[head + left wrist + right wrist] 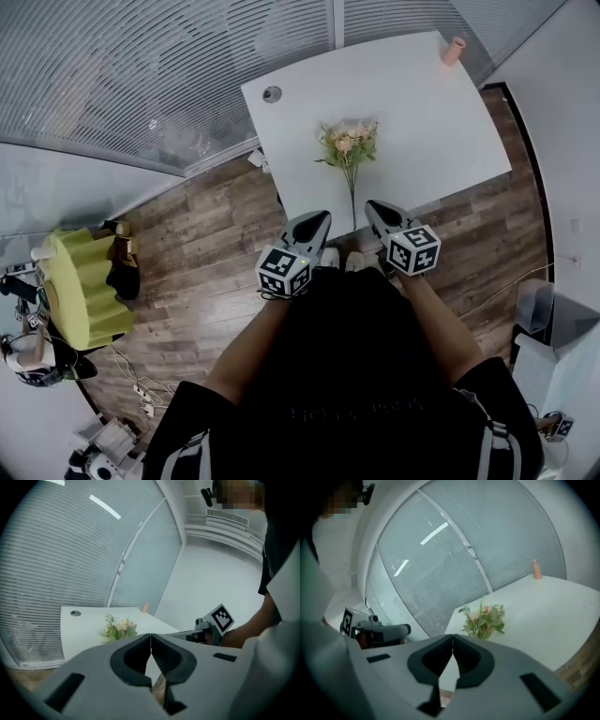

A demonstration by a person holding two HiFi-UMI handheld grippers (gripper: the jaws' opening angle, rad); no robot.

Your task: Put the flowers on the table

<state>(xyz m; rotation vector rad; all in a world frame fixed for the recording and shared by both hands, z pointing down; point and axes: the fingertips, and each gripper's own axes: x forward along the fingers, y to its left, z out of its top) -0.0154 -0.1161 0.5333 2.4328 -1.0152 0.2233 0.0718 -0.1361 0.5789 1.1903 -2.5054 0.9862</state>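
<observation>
**Flowers on the table, both grippers clenched and empty**

We judge the placing step to be as good as done. The flowers (347, 142) lie flat on the white table (422, 103), blossoms toward the table's middle. The thin stem runs back to the table's near edge.

Our left gripper (322, 217) and right gripper (372, 207) hang just off that near edge, one on either side of the stem end. In each gripper view the jaws are pressed together at the tips with nothing between them, so neither holds the bouquet.

If anything is left to do, we think it is only to check that the stem does not overhang the near edge. A nudge toward the table's middle would call for a light push with closed tips, or for opening one gripper around the stem.

There is plenty of room on the table:
- A small round grommet (272, 94) sits at the table's far left corner.
- A small pinkish object (454, 50) stands at its far right corner.
- Both are well apart from the flowers.

A glass wall with blinds (141, 75) runs close behind the table's far and left sides. Wooden floor (206, 253) lies open along the near edge where we stand.
</observation>
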